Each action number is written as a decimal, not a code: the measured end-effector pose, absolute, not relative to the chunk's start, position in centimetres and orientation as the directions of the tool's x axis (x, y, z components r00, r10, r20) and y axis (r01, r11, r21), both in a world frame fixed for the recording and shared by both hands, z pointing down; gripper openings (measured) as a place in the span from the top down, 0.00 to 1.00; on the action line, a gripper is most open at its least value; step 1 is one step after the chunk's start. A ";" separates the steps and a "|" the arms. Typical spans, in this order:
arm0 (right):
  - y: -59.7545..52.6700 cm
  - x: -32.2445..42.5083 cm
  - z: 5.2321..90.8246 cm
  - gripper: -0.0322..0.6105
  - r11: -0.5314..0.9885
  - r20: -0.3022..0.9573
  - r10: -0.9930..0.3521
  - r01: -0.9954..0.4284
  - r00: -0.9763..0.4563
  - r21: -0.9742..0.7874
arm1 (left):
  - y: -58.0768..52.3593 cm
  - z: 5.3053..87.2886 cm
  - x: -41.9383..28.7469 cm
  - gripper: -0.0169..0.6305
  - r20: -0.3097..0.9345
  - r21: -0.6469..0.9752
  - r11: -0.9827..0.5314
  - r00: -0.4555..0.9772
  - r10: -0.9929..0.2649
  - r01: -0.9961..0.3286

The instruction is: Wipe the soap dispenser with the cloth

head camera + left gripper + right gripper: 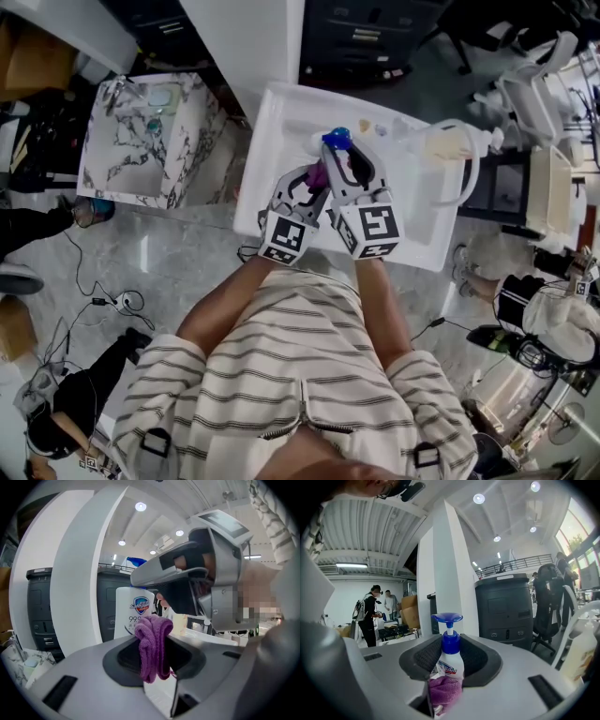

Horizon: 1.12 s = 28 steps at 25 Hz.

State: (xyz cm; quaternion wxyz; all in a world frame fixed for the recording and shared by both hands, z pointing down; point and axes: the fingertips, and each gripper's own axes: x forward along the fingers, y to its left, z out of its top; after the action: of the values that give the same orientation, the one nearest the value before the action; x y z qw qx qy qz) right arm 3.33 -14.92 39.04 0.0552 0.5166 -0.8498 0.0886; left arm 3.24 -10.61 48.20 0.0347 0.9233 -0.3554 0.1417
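Soap dispenser (pixel 451 663) stands clamped between the jaws of the right gripper (pixel 451 658), blue pump (pixel 446 618) at twelve o'clock. Jaws of the left gripper (pixel 154 656) are closed on the purple cloth (pixel 151 641), which shows at six o'clock of the dispenser in the right gripper view, above the white tray (pixel 272 141).

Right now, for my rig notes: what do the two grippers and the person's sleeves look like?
The left gripper and right gripper are grey with dark pads inside the jaws; each bears a cube of black-and-white square markers. The shirt is white, dark-striped, short-sleeved.
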 end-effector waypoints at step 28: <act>-13.1 5.2 38.1 0.75 0.470 0.164 -0.863 -0.878 -0.479 -0.091 | -10.9 44.2 -1.1 0.79 0.212 0.002 -0.728 0.712 -0.669 -0.685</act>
State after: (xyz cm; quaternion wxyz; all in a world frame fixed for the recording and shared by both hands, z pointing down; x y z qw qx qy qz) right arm 5.25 -13.07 38.11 0.0473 0.5084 -0.8560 0.0811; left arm -1.07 -10.86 44.19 0.0403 0.9243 -0.3664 0.0987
